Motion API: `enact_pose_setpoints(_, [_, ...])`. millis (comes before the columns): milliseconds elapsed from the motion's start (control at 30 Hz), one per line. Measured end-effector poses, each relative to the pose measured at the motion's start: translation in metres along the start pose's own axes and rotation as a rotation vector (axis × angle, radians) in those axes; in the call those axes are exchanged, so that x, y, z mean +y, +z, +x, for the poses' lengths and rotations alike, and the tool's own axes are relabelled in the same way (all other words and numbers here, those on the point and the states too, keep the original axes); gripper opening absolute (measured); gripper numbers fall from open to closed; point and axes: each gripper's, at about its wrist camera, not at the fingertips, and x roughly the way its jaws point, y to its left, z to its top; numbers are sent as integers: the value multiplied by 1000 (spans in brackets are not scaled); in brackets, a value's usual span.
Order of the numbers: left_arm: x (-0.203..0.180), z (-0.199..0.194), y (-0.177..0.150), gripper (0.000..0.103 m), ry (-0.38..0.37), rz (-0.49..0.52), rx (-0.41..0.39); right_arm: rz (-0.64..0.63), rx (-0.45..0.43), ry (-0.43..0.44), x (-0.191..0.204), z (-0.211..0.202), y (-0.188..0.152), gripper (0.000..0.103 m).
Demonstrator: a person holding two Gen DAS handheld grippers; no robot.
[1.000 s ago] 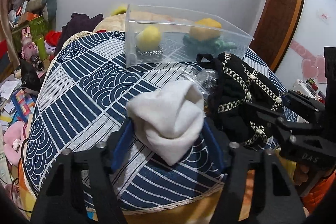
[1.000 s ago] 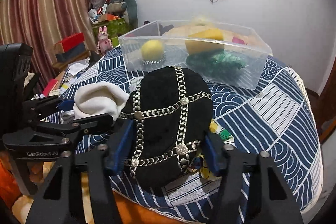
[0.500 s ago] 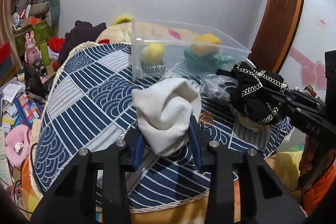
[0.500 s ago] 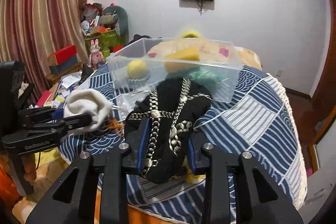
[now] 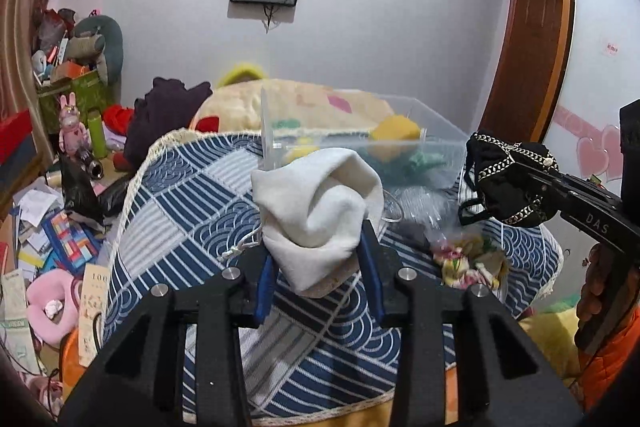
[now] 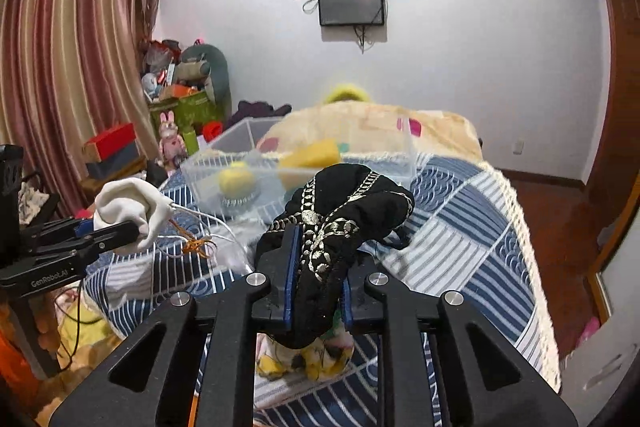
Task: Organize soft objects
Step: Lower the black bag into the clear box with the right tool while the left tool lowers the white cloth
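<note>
The white pouch [image 5: 316, 203] is soft, matt, fleecy cloth with a thin cord. Right of it, the black pouch [image 5: 508, 183] is matt, velvety cloth trimmed with shiny metallic chain braid. Behind the white pouch, the bin [image 5: 344, 131] is clear, glossy plastic. Under it, the tablecloth [image 5: 180, 211] is coarse woven cloth, blue and white, with a rough cream fringe. The left gripper [image 5: 320, 283] is matt black plastic with bright metal screws and blue rubbery pads.
</note>
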Motion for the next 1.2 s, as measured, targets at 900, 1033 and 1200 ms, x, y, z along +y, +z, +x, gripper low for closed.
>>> enact_pose_setpoints(900, [-6,34,98,37,8,4,-153,-89,-117,-99,-9,29,79,15])
enact_pose_setpoints(1033, [-7,56,102,37,10,2,-122,-116,-82,-124,-11,44,77,15])
enact_pose_setpoints(1200, [-9,90,99,37,8,-7,-56,-128,-21,-126,-15,69,74,15])
